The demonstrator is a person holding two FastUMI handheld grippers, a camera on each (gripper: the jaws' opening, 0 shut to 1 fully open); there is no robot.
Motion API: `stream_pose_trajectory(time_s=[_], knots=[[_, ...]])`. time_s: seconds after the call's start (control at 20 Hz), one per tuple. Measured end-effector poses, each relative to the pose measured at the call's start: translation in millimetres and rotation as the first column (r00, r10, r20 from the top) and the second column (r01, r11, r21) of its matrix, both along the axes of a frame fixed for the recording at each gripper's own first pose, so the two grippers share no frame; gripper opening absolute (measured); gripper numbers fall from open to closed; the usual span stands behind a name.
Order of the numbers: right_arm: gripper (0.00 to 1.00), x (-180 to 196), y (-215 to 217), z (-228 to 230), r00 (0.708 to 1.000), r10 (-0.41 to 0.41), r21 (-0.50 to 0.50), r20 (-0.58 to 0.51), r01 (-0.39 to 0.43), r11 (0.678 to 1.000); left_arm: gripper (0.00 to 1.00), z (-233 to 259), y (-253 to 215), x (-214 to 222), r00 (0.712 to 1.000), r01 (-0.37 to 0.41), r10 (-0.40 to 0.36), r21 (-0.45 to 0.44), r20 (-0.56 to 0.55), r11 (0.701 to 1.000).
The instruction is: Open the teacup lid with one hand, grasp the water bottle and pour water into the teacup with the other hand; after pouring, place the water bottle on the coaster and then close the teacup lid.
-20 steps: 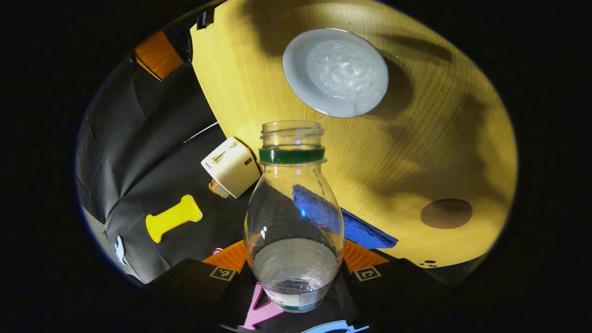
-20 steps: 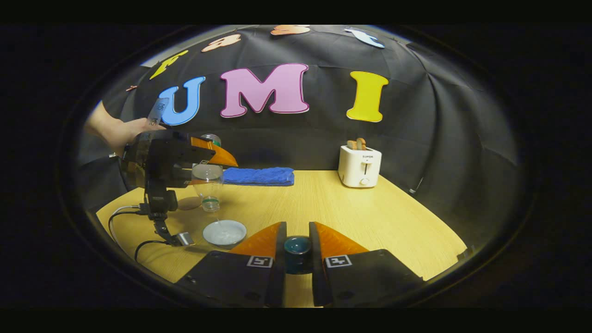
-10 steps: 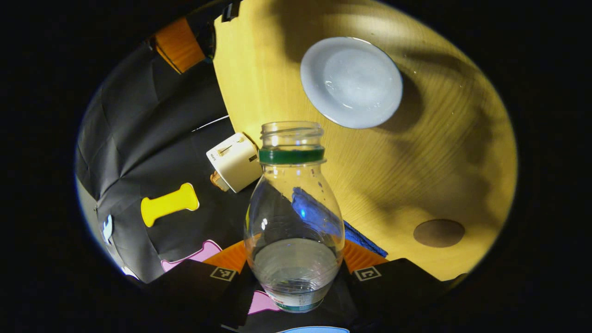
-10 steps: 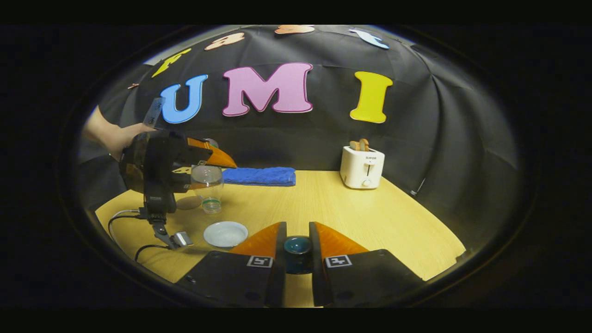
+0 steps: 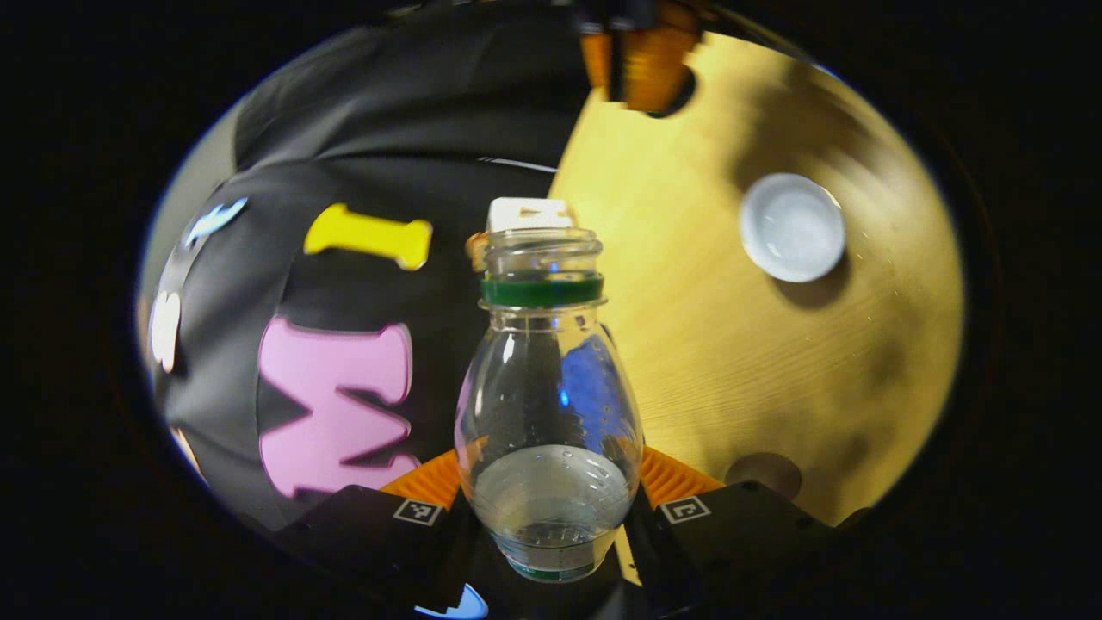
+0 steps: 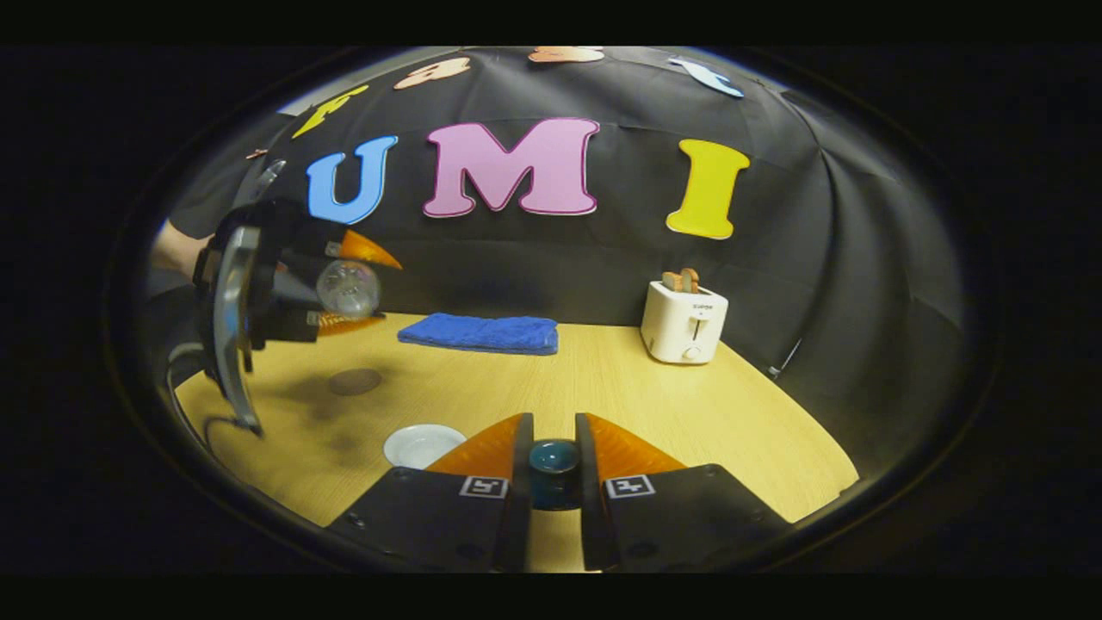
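The left gripper (image 5: 551, 508), with orange fingers and black body, is clamped on the base of a clear plastic water bottle with a green neck ring (image 5: 547, 405); the uncapped bottle holds a little water at its bottom end. In the right gripper view this left gripper (image 6: 349, 293) hangs high at the far left, above the pale wooden table (image 6: 620, 396), with the bottle lying roughly level. The right gripper (image 6: 554, 465) has both orange fingers pressed on the small dark teal teacup lid (image 6: 553, 456), held above the table's near edge. The shallow white teacup (image 6: 422, 443) sits open on the table at near left, and the round brown coaster (image 6: 355, 381) lies farther back on the left, beneath the bottle. Pouring looks finished; the step in hand seems to be carrying the bottle toward the coaster. Next, it calls for turning the bottle upright, lowering it squarely onto the coaster and releasing, before the lid goes back on the teacup.
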State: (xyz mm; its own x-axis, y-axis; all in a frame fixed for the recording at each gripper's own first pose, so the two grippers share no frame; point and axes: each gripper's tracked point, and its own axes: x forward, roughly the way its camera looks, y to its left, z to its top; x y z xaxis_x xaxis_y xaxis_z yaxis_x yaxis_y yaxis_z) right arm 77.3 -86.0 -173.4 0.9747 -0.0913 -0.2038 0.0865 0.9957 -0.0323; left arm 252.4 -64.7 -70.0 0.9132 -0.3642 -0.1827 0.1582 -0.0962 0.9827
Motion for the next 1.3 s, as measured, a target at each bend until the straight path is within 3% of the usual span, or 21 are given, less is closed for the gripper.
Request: stream_pose_trajectory(time_s=[0.1, 0.15, 0.2, 0.25, 0.3, 0.4, 0.5, 0.55, 0.65, 0.75, 0.8, 0.9, 1.0, 1.1, 1.2, 1.3], knots=[[0.22, 2.7, 2.6, 3.5, 1.000, 0.002, 0.001, -0.001, -0.002, 1.000, 0.76, 35.1, 20.1, 14.4, 0.997, -0.076, 0.071, -0.195, -0.033, 0.978], [0.22, 5.2, 4.7, 5.9, 1.000, 0.005, 0.000, 0.000, -0.005, 1.000, 0.76, 47.3, 29.4, 25.4, 0.993, -0.117, 0.103, -0.291, -0.064, 0.950], [0.31, 6.7, 8.2, 7.4, 1.000, 0.008, -0.003, -0.001, -0.008, 1.000, 0.76, 53.3, 37.3, 33.0, 0.985, -0.159, 0.123, -0.382, -0.117, 0.910], [0.22, 9.6, 10.7, 8.0, 1.000, 0.012, -0.006, -0.005, -0.012, 1.000, 0.76, 57.7, 45.1, 40.7, 0.975, -0.203, 0.132, -0.472, -0.178, 0.858], [0.22, 12.1, 13.9, 11.1, 1.000, 0.014, -0.006, 0.000, -0.014, 1.000, 0.76, 52.3, 45.4, 51.1, 0.962, -0.241, 0.119, -0.562, -0.245, 0.791], [0.24, 17.9, 22.4, 13.9, 1.000, 0.018, 0.003, 0.015, -0.018, 1.000, 0.76, 49.8, 39.1, 64.8, 0.938, -0.301, 0.057, -0.723, -0.342, 0.622], [0.31, 23.0, 32.8, 11.7, 1.000, 0.026, 0.015, 0.014, -0.026, 1.000, 0.76, 44.5, 33.6, 76.2, 0.936, -0.310, -0.003, -0.825, -0.353, 0.473], [0.27, 25.2, 38.0, 10.4, 0.999, 0.030, 0.018, 0.016, -0.030, 0.999, 0.76, 36.6, 30.8, 80.5, 0.934, -0.315, -0.025, -0.856, -0.356, 0.410], [0.31, 29.2, 48.3, 7.8, 0.999, 0.041, 0.019, 0.012, -0.041, 0.999, 0.76, 19.3, 21.0, 75.4, 0.918, -0.352, -0.081, -0.892, -0.388, 0.284], [0.22, 32.3, 53.9, 6.5, 0.999, 0.045, 0.019, 0.014, -0.045, 0.999, 0.76, 3.0, 13.4, 74.3, 0.904, -0.380, -0.139, -0.908, -0.405, 0.177], [0.22, 34.6, 55.4, 6.4, 0.999, 0.045, 0.022, 0.017, -0.045, 0.999, 0.76, -0.3, 13.5, 78.5, 0.903, -0.385, -0.153, -0.914, -0.402, 0.131], [0.27, 40.3, 57.8, 4.0, 0.999, 0.043, 0.030, 0.017, -0.044, 0.999, 0.77, -8.6, 13.9, 80.7, 0.902, -0.397, -0.160, -0.916, -0.402, 0.065], [0.22, 44.3, 59.4, 3.2, 0.999, 0.041, 0.037, 0.016, -0.041, 0.998, 0.77, -23.7, 8.4, 80.4, 0.882, -0.439, -0.177, -0.898, -0.437, 0.030], [0.27, 46.8, 61.9, 0.8, 0.999, 0.044, 0.036, 0.012, -0.044, 0.998, 0.77, -36.7, 10.4, 81.2, 0.872, -0.463, -0.153, -0.885, -0.464, 0.044], [0.22, 48.1, 66.2, -3.0, 0.999, 0.053, 0.031, 0.006, -0.053, 0.998, 0.77, -42.7, 15.2, 85.8, 0.878, -0.453, -0.130, -0.888, -0.460, 0.080], [0.27, 48.4, 71.2, -7.3, 0.998, 0.067, 0.028, -0.007, -0.067, 0.997, 0.77, -44.9, 13.1, 85.4, 0.873, -0.459, -0.145, -0.885, -0.466, 0.081]])
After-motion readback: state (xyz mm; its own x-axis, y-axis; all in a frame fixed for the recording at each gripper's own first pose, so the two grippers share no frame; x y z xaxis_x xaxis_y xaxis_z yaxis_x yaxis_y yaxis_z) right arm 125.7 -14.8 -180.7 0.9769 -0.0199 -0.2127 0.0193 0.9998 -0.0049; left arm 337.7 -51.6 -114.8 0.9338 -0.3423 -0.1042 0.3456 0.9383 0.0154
